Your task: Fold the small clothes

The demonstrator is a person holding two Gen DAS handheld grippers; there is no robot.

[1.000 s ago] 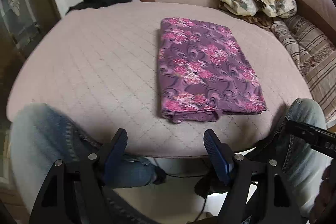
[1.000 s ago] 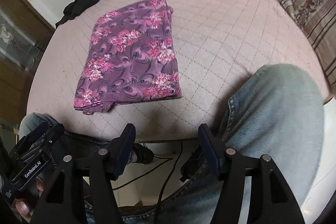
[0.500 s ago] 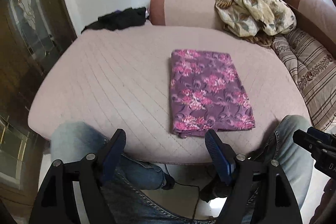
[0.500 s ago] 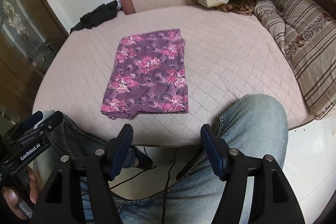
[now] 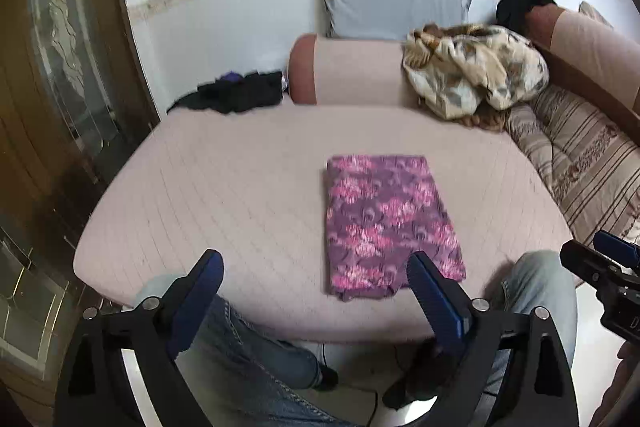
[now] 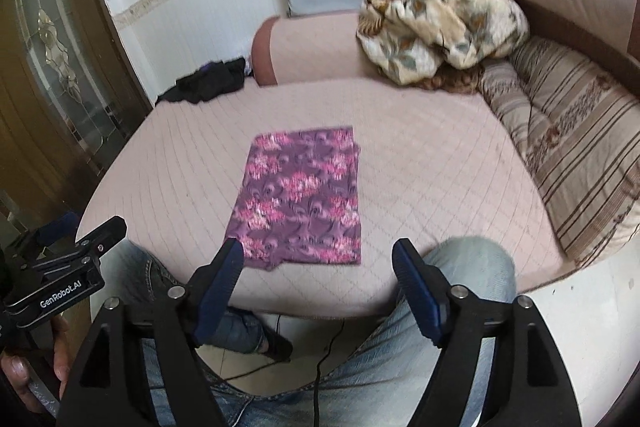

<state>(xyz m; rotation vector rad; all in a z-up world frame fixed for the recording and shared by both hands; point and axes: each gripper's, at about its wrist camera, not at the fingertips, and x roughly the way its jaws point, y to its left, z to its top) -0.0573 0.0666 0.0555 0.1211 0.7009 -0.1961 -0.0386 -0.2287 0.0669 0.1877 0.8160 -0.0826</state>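
left wrist view, folded purple cloth (image 5: 388, 223) flat on bed (image 5: 240, 187); left claw (image 5: 316, 281) spread, empty

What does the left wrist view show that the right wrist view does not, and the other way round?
Only the left wrist view: the open left hand-held gripper seen from behind, and the right hand-held gripper side-on at the right edge.

Only the right wrist view: the open right one from behind, the "GenRobot.AI" label on the left one, and the person's hand holding it.

Both: the folded purple flowered cloth flat on the pink bed, a grey pillow, a crumpled beige blanket and dark clothes.
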